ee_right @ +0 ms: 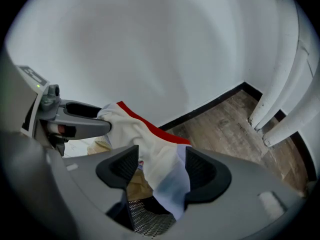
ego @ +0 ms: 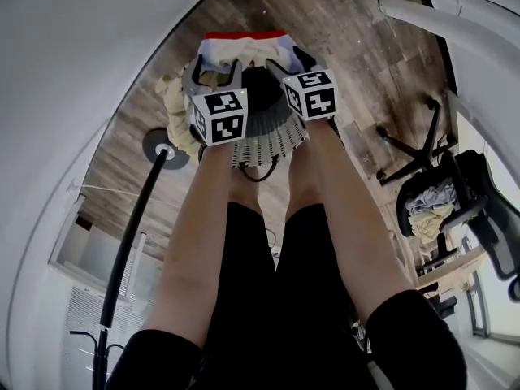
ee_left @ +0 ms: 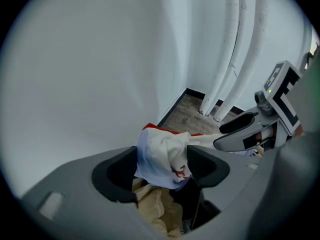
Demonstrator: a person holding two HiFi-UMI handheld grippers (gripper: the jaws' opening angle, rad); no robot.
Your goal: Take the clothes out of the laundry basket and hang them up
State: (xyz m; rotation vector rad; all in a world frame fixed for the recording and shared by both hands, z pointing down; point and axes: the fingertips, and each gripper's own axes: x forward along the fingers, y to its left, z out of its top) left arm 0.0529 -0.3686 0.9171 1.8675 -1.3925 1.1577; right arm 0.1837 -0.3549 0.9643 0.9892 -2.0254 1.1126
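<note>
A white garment [ego: 244,49] with a red edge and pale blue patches hangs stretched between both grippers over the laundry basket [ego: 268,142]. My left gripper [ego: 213,75] is shut on its left end. In the left gripper view the cloth [ee_left: 160,144] fills the gap of that gripper [ee_left: 162,157]. My right gripper [ego: 280,70] is shut on the other end; in the right gripper view the cloth [ee_right: 155,141] drapes down through that gripper [ee_right: 161,161]. Each gripper also shows in the other's view, the right gripper [ee_left: 240,131] and the left gripper [ee_right: 85,119]. A cream garment [ee_left: 155,209] lies in the basket below.
A black pole on a round base [ego: 162,149] stands left of the basket. An office chair [ego: 443,193] with clothes on its seat is at the right. A white wall is close ahead, with white pipes [ee_left: 235,49] running down to the wooden floor [ee_right: 235,126].
</note>
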